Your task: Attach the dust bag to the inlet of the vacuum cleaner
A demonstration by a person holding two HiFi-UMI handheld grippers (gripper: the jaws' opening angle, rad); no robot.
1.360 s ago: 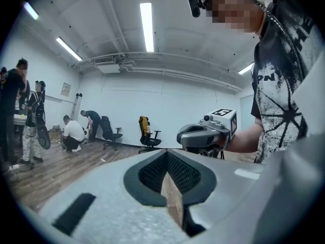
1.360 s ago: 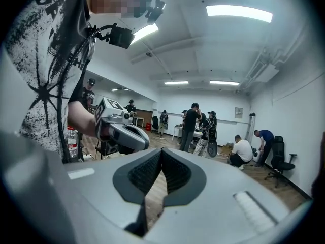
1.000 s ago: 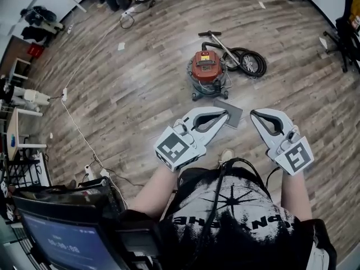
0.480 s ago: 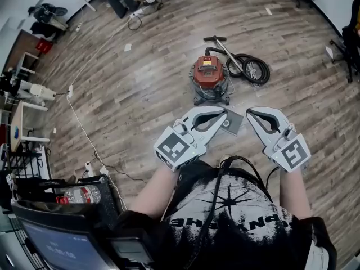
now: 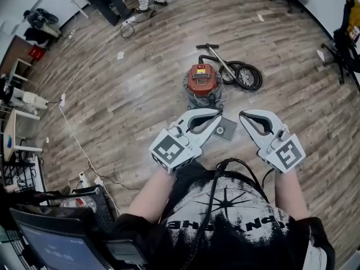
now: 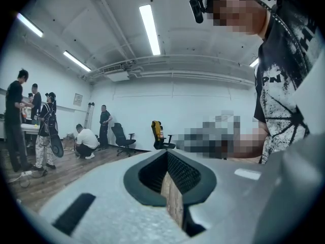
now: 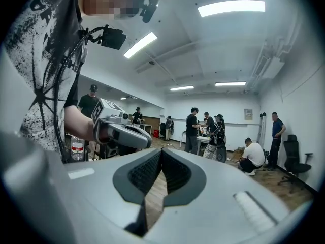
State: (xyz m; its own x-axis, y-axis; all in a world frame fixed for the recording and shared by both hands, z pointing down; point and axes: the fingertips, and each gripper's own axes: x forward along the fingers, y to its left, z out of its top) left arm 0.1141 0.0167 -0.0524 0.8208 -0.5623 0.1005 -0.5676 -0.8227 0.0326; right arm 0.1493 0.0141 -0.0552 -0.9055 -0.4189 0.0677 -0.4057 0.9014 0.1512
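The left gripper and right gripper are hovering closed, holding nothing. The bag is lying just beside the vacuum; I'd be opening wide before pinching its edge.

Counted in the head view: one red-lidded vacuum cleaner on the wood floor at twelve o'clock, one coiled black hose at one o'clock, and one flat grey dust bag near the centre. There are two hand-held grippers, the left hand-held gripper and the right hand-held gripper. One water bottle sits at eight o'clock. The left gripper view shows two office chairs, a black chair and a yellow-draped chair, plus one crouching person at nine o'clock.
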